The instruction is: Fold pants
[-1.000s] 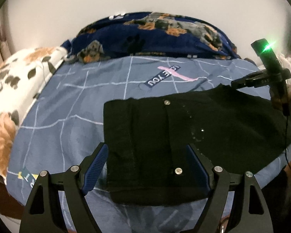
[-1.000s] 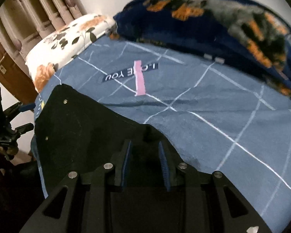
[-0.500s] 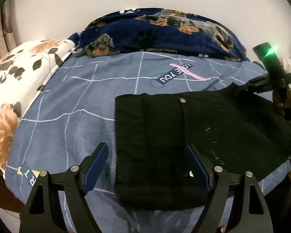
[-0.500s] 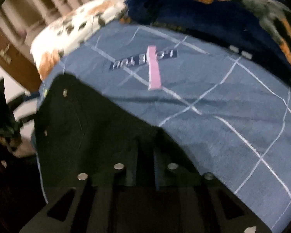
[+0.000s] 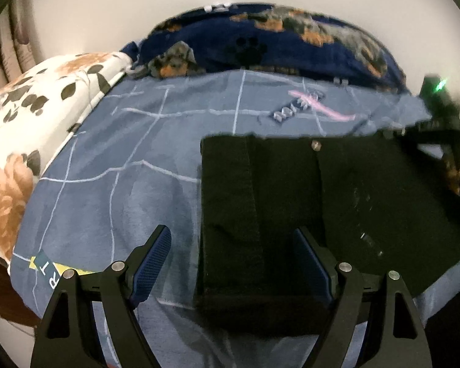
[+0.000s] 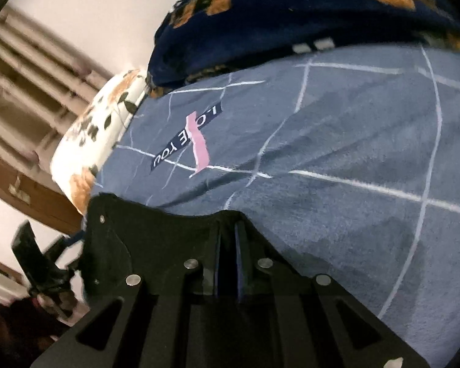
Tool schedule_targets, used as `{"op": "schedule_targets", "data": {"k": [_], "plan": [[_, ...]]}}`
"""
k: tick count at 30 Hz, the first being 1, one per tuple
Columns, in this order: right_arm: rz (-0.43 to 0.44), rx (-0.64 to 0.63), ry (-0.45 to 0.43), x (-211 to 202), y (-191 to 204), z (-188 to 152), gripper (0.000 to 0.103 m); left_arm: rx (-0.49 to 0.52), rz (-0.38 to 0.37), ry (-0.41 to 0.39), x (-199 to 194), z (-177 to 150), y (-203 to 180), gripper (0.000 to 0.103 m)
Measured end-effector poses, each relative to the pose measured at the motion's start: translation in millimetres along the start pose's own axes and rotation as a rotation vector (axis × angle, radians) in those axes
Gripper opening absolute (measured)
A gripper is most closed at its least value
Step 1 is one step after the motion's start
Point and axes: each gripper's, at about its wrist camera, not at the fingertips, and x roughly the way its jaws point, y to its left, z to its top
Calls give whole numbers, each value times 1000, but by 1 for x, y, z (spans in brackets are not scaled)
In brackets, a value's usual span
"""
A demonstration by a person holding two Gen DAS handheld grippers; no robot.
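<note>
The black pants (image 5: 291,202) lie flat on a blue-grey bedsheet (image 5: 132,159) crossed by thin white lines. In the left wrist view they read as a dark rectangle with a wide band down its 9 o'clock side, a vertical seam near the middle, and a small metal stud (image 5: 315,145) at the 12 o'clock edge. A few pale specks dot the cloth toward 3 o'clock. In the right wrist view the same pants (image 6: 156,239) show two small studs near their 9 o'clock end.

The fabric is so dark that folds and layers are hard to read, and the pants' 6 o'clock edge is lost in shadow. Both views are somewhat blurred. The sheet's printed label (image 6: 187,136) with a pink stripe is only partly legible. At 3 o'clock of the left view the right gripper appears only as a dark shape with a green light, too smeared to read.

The left gripper (image 5: 233,263) has its jaws spread wide; the waistband corner of the pants lies between them, nearer the 3 o'clock finger, and neither blue pad (image 5: 151,260) visibly presses the cloth. The right gripper (image 6: 228,260) has its jaws pressed almost together, pinching a raised peak of black fabric at the pants' edge, with bare sheet beyond at 12 and 3 o'clock. A floral pillow (image 5: 30,116) and a dark blue blanket (image 5: 276,43) lie at the bed's far end.
</note>
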Motion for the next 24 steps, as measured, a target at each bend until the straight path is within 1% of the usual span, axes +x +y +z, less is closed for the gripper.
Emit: {"op": "schedule_targets", "data": {"k": [1, 2, 3, 4, 6, 9, 11, 12, 13, 14, 15, 17, 18, 19, 20, 21, 22, 24], "plan": [[13, 15, 0, 1, -3, 0, 6, 0, -3, -35, -7, 3, -3, 82], [13, 19, -2, 0, -4, -1, 6, 11, -10, -73, -14, 6, -8, 82], [-1, 10, -3, 1, -2, -1, 6, 23, -21, -92, -18, 8, -12, 82], [-12, -1, -6, 1, 1, -1, 6, 52, -39, -104, -20, 10, -20, 82], [-20, -7, -11, 1, 3, -1, 6, 119, -48, -96, -16, 13, -35, 82], [16, 31, -11, 1, -4, -1, 6, 207, -61, -113, -7, 9, -54, 82], [36, 52, -13, 0, -8, -1, 6, 249, -69, -80, 7, 5, -63, 81], [40, 56, -14, -1, -9, -1, 7, 254, -58, -59, 15, 4, -63, 78], [44, 58, -14, -1, -9, -1, 7, 253, -33, -16, 27, 3, -62, 76], [50, 58, -13, -1, -10, -1, 8, 233, -53, 8, 35, 3, -58, 76], [59, 62, -12, -2, -11, -1, 10, 208, -71, -2, 35, 3, -55, 76], [74, 77, -26, -7, -16, -1, 16, 193, -73, 9, 36, 5, -54, 76], [84, 89, -34, -11, -18, -1, 21, 198, -68, 13, 37, 5, -56, 76], [91, 106, -44, -15, -21, -1, 30, 202, -66, 13, 37, 5, -56, 76], [78, 140, -72, -26, -27, -3, 37, 199, -69, 12, 36, 5, -56, 76], [57, 165, -97, -37, -31, -6, 40, 197, -73, 11, 36, 4, -55, 76], [51, 195, -131, -52, -36, -10, 40, 200, -71, 9, 36, 4, -57, 76], [80, 269, -272, -104, -51, -30, 40, 210, -62, 2, 36, 4, -58, 77]]}}
